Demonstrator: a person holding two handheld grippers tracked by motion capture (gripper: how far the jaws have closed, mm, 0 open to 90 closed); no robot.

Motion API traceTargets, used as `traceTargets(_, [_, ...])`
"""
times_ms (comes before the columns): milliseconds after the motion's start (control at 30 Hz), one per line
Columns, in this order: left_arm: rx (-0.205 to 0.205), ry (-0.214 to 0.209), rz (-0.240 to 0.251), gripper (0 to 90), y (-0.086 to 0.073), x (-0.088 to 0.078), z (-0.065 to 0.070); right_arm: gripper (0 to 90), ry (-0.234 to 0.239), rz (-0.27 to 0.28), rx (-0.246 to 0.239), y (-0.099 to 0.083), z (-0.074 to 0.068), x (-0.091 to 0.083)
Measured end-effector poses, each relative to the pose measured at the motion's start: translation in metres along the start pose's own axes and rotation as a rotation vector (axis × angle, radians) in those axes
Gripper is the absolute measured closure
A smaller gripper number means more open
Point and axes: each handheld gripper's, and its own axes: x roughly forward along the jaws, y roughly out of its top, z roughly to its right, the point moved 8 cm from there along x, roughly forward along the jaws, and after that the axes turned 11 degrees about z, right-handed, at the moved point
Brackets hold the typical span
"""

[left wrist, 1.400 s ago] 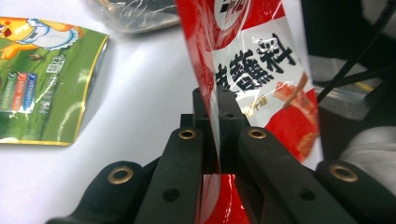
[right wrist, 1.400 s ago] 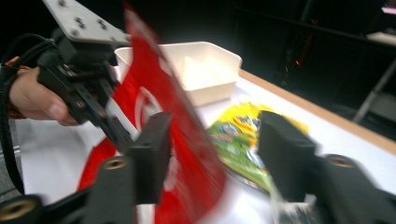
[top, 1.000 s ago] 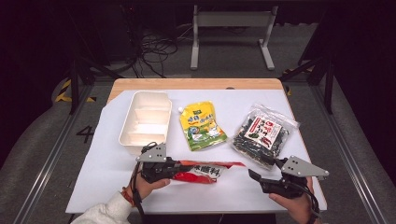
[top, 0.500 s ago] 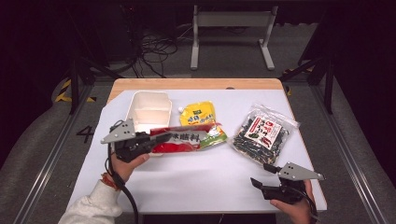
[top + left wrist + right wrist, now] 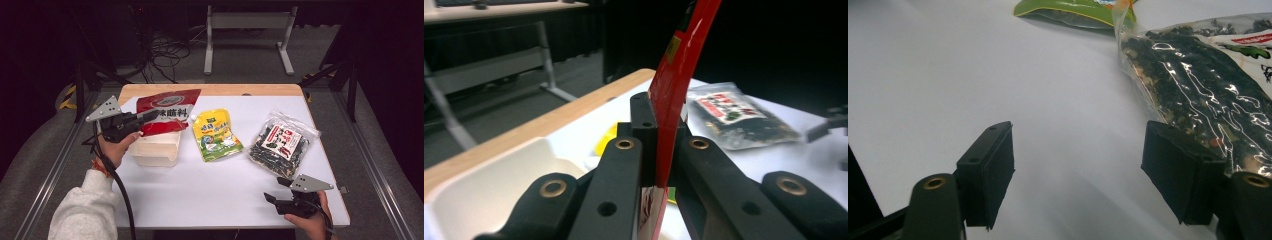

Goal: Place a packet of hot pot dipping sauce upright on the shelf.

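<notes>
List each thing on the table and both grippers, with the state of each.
left gripper: shut on the red packet
red packet: lifted, held above the white tray
white tray: open, on the table
yellow pouch: lying flat, untouched
clear bag: lying flat, sealed
right gripper: open, nothing between its jaws

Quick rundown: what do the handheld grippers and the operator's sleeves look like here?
Left gripper and right gripper: black bodies, each topped by a grey three-cornered plate. The jaws are black links with brass-coloured pivot bushings and flat rectangular black pads. A black cable trails from the left one. The left arm wears a light grey sleeve.
</notes>
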Motion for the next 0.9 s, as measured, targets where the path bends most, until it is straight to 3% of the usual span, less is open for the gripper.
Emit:
traceTargets(167, [0.004,0.045,-0.020,89.9,0.006,0.003,-0.025,29.4,-0.007,-0.012,0.002,-0.003,0.001,0.003])
traceTargets(267, [0.008,0.061,-0.029,89.9,0.007,0.005,-0.033,29.6,-0.007,-0.017,-0.003,-0.004,0.000,0.003])
traceTargets(567, [-0.013,0.061,-0.049,89.9,-0.002,0.021,-0.056,30.1,-0.019,-0.013,0.006,-0.005,0.005,-0.003])
traceTargets(767, [-0.021,0.055,-0.094,89.8,-0.015,0.037,-0.071,32.7,-0.049,0.002,0.012,-0.007,0.007,-0.009])
traceTargets(900, [-0.023,0.046,-0.114,89.8,-0.022,0.044,-0.074,32.3,-0.067,0.004,0.011,-0.008,0.007,-0.013])
